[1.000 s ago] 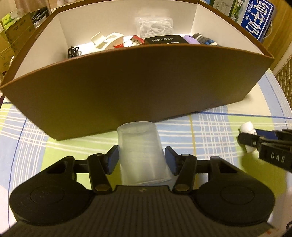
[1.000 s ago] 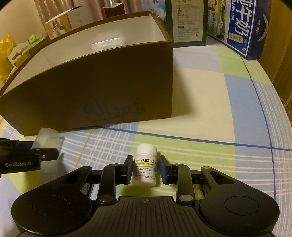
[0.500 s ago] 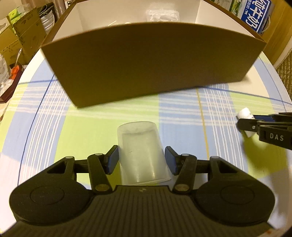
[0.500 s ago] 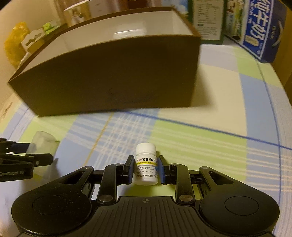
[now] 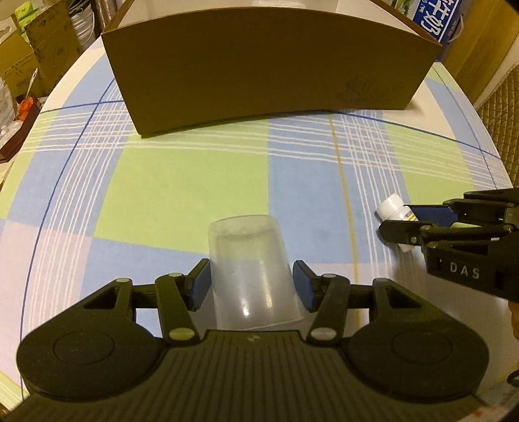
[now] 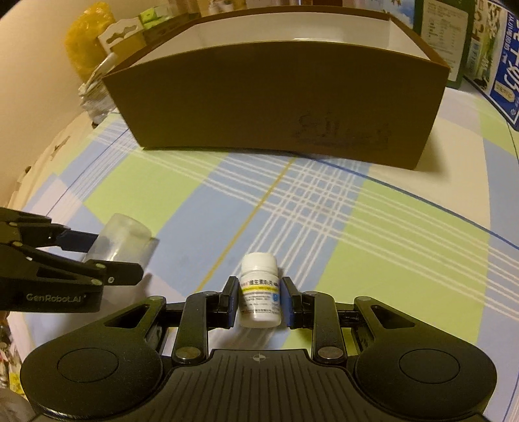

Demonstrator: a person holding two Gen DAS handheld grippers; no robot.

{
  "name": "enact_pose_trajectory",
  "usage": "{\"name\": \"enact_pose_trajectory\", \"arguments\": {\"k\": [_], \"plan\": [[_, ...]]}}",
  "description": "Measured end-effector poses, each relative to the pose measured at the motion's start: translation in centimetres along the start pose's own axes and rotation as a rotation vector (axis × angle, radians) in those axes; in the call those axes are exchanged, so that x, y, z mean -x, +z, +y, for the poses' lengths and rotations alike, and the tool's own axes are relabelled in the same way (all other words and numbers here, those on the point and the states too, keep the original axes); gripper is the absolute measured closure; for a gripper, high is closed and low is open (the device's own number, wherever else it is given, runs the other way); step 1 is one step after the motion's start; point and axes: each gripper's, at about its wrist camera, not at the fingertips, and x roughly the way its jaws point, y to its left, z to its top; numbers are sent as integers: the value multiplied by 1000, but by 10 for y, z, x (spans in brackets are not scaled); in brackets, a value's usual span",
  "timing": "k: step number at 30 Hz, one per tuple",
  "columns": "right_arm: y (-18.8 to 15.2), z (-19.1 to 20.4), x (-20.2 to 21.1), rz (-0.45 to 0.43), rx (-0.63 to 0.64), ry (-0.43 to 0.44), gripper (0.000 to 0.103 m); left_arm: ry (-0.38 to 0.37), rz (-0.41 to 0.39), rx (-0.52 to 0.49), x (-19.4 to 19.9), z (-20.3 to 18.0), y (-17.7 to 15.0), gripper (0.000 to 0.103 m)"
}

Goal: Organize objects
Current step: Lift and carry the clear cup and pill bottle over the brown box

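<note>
Left wrist view.
- Left gripper (image 5: 251, 284): 2 blue-padded fingers closed against the sides of a translucent plastic cup (image 5: 251, 276). The cup is upside down, closed base pointing away from the camera, wide mouth toward the gripper body.
- Tablecloth (image 5: 181, 181): checked in green, blue and white, covering a round table; it lies beneath the cup, and contact between the two cannot be told.
- Brown cardboard box (image 5: 269, 65): stands on the cloth at the far side, well apart from the cup; only its outer front wall and rim show from here.
- Right gripper (image 5: 397, 219): enters from the right edge, marked "DAS", clamped on a small white pill bottle (image 5: 392, 207).
- Blue carton (image 5: 436, 16) with white lettering: behind the box, upper right.
- Cardboard boxes (image 5: 48, 48): off the table, upper left.

Right wrist view.
- Right gripper (image 6: 259, 297): 2 fingers pressed against the labelled sides of the white pill bottle (image 6: 259, 295), which stands upright, cap on top, yellow band across its label.
- Left gripper (image 6: 107, 258): enters from the left edge, marked "GenRobot.AI", gripping the plastic cup (image 6: 125, 242).
- Brown box (image 6: 275, 97): open-topped, white inner walls visible, contents hidden; across the cloth (image 6: 389, 227) from both grippers.
- Blue carton (image 6: 506, 84) and a green carton (image 6: 447, 39): right of the box.
- Yellow bag (image 6: 82, 45): upper left.
</note>
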Motion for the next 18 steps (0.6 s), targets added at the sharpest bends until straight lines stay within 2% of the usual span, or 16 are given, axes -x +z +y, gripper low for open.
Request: {"name": "enact_pose_trajectory", "arguments": {"k": [18], "plan": [[-4,3,1,4,29,-13,78,13,-3,-25,-5,-7,0,56]]}}
